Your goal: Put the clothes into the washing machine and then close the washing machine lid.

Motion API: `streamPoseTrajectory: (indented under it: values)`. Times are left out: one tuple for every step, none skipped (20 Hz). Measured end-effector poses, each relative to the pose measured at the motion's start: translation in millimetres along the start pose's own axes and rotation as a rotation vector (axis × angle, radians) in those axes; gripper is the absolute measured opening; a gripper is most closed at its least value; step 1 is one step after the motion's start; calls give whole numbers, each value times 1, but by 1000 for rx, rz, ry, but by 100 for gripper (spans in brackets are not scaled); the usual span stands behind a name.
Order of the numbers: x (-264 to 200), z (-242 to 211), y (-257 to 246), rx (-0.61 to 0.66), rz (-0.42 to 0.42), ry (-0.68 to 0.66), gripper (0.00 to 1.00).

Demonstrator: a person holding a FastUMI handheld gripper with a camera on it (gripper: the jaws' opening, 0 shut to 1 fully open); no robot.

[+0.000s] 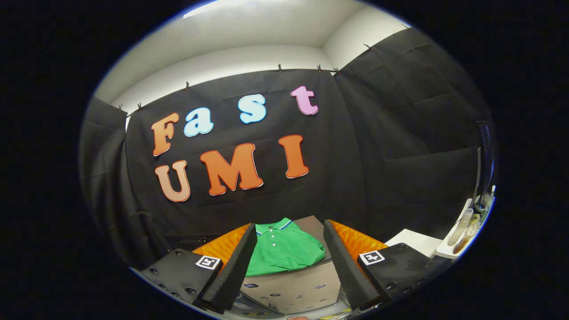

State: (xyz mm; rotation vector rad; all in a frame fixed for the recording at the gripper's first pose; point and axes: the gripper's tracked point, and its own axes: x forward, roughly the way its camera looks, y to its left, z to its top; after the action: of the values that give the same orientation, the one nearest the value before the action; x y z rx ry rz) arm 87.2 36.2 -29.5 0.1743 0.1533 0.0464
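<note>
Gripper point(289, 266) with fingers spread wide and empty; a folded green polo shirt point(282, 249) lies between and just beyond them on the washing machine point(293, 289). Risk: closing too high pinches only the top fold, letting the shirt slip free.

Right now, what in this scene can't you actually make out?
- Folded green polo shirt on the grey box-shaped machine: its sides are hidden behind the open claw fingers.
- The machine's lid and opening: the shirt covers the top, so I can't place them.
- Small bottles on the white shelf: warped at the fisheye's rim, too small to identify.
</note>
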Motion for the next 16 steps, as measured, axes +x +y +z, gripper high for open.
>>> streamPoseTrajectory:
  values:
    - [10, 0, 6, -12, 13, 32, 98]
    - [22, 1, 11, -30, 26, 67, 98]
    - [37, 4, 14, -50, 34, 99, 98]
    - [52, 8, 21, -70, 49, 127, 97]
    - [68, 11, 28, -86, 67, 151, 98]
    - [83, 12, 35, -99, 80, 179, 98]
    - [98, 11, 41, -107, 89, 214, 98]
    - [114, 11, 50, -110, 106, 237, 98]
    - [130, 11, 57, -113, 112, 261, 98]
    - [146, 11, 61, -118, 117, 277, 98]
    - [163, 8, 65, -127, 113, 304, 98]
    - [177, -1, 69, -143, 116, 342, 97]
    - [193, -12, 72, -155, 114, 386, 98]
    - [204, -25, 73, -161, 117, 430, 98]
    - [217, -40, 76, -158, 115, 474, 98]
    - [230, -57, 77, -148, 111, 530, 98]
